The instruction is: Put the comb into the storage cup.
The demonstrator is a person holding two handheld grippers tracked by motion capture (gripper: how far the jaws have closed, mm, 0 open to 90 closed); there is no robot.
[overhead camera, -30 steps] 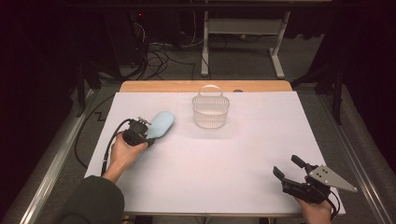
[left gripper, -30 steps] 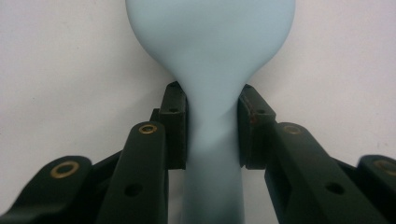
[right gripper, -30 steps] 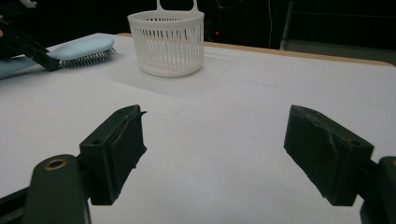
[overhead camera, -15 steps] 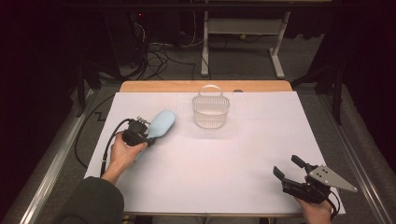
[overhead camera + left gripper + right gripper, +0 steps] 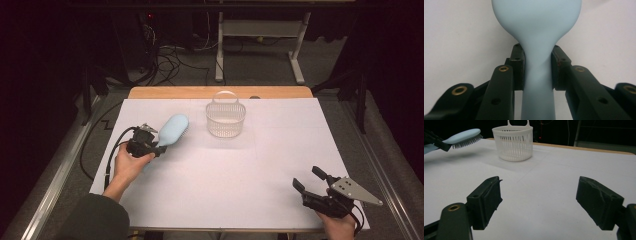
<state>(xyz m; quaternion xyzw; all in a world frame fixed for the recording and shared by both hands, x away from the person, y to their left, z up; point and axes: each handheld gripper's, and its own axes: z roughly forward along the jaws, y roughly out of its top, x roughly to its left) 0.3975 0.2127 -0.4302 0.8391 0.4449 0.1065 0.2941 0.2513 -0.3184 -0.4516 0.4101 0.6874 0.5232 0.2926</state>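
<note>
A pale blue hairbrush [image 5: 173, 129] is held above the white table cover at the left, bristles facing down [image 5: 465, 137]. My left gripper [image 5: 158, 148] is shut on its handle [image 5: 537, 75], both pads pressed against the narrow neck. A white slatted basket [image 5: 226, 119] with a loop handle stands at the back middle, to the right of the brush head [image 5: 513, 142]. My right gripper [image 5: 310, 178] rests near the front right corner, open, with nothing between its pads [image 5: 488, 197].
The white cover [image 5: 240, 170] spans the table, with a wooden strip [image 5: 220, 92] along the far edge. A black cable [image 5: 112, 155] trails from the left gripper off the left side. Behind the table stand a desk frame [image 5: 260, 45] and floor cables.
</note>
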